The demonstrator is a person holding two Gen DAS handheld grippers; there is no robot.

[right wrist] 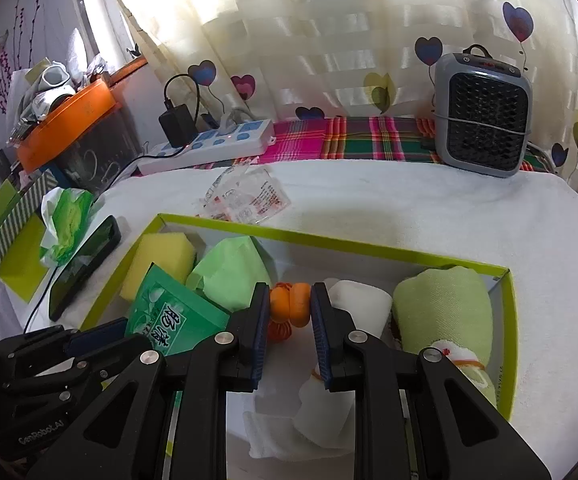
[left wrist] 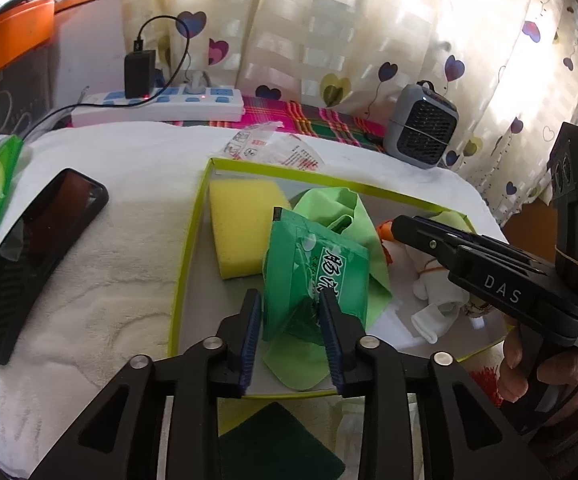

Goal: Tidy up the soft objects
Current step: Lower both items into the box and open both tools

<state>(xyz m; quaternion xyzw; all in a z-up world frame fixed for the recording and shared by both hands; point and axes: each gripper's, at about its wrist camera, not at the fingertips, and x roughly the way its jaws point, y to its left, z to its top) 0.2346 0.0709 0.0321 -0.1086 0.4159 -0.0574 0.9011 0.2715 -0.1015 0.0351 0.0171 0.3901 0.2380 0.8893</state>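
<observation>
Your left tongs (left wrist: 291, 312) pinch the green tissue pack (left wrist: 317, 276) by its near end, pads on both sides, long axis pointing away from you and tilted up. The pack hangs over the left half of the green-rimmed box (left wrist: 191, 240), just in front of the yellow sponge (left wrist: 235, 228) and against the light green cloth (left wrist: 353, 224). Your right tongs (right wrist: 291, 312) are spread and hold nothing; the orange toy (right wrist: 289, 300) sits just past the tips, inside the gap line, not gripped. The white sock (right wrist: 359, 296) and the rolled green towel (right wrist: 445, 308) fill the box's right side. My read: the left is the working arm, and open floor lies at the near left corner below the pack. Watch the left box wall and the phone (left wrist: 37, 256) outside it on the white towel (left wrist: 101, 312). The tongs are close together mid-box, so keep the right one clear.
</observation>
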